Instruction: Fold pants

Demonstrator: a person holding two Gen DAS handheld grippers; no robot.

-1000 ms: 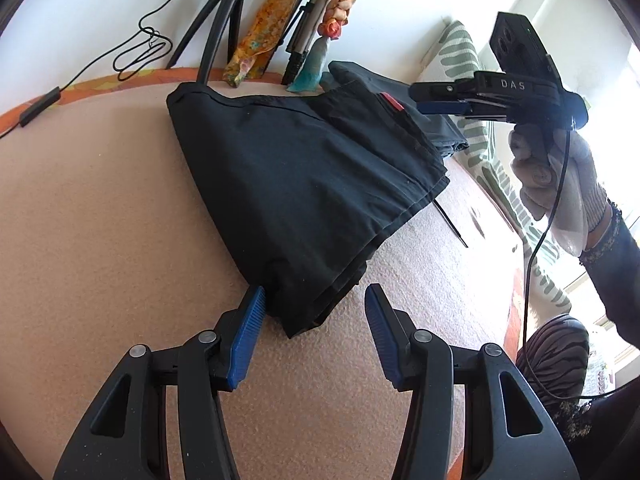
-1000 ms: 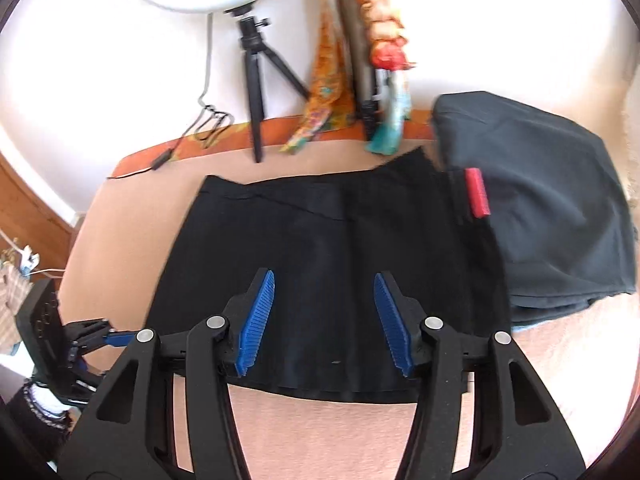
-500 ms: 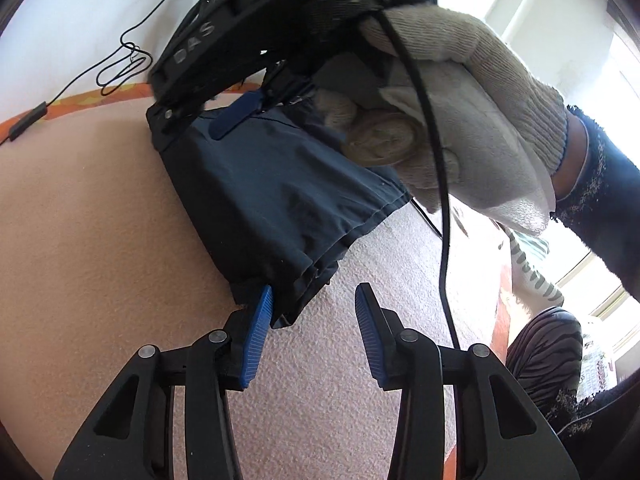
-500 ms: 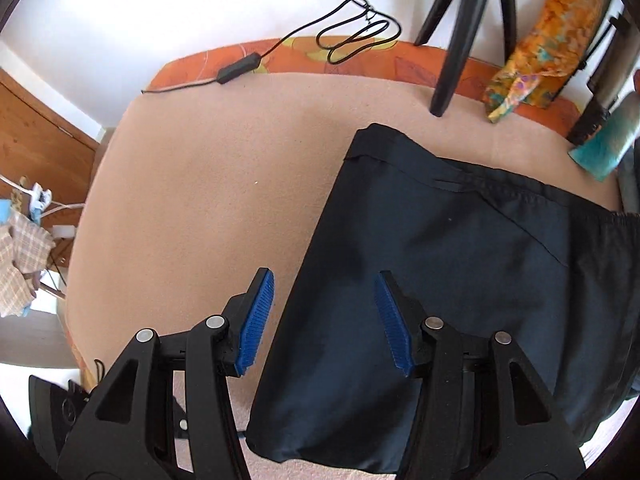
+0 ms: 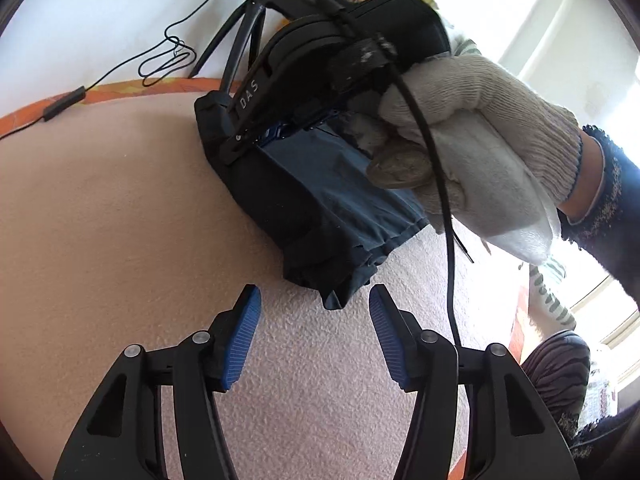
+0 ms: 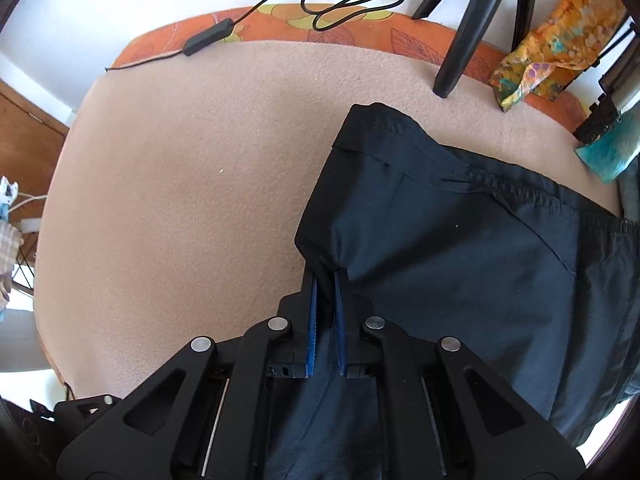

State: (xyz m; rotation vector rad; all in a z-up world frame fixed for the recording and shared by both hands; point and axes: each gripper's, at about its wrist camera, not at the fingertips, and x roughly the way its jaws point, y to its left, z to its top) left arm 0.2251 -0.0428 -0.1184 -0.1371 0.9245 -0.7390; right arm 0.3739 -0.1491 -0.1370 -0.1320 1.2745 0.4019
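Dark navy pants (image 5: 328,208) lie folded on a beige carpeted surface (image 5: 120,220). My left gripper (image 5: 316,312) is open and empty, just in front of the near corner of the pants. My right gripper (image 6: 325,276) is shut on the left edge of the pants (image 6: 460,264), pinching a tuck of fabric between its blue pads (image 6: 312,320). In the left wrist view the right gripper (image 5: 256,136) and its gloved hand (image 5: 480,144) sit over the far part of the pants.
A tripod leg (image 6: 460,40) stands just behind the pants. A black cable with an inline switch (image 6: 208,40) runs along the orange patterned border (image 6: 280,20). Colourful cloths (image 6: 552,52) hang at the back right. A striped cushion (image 5: 556,300) lies to the right.
My right gripper moved down to the pants' left edge and shut on the fabric. My left gripper opened wider and drew back slightly from the pants' corner.
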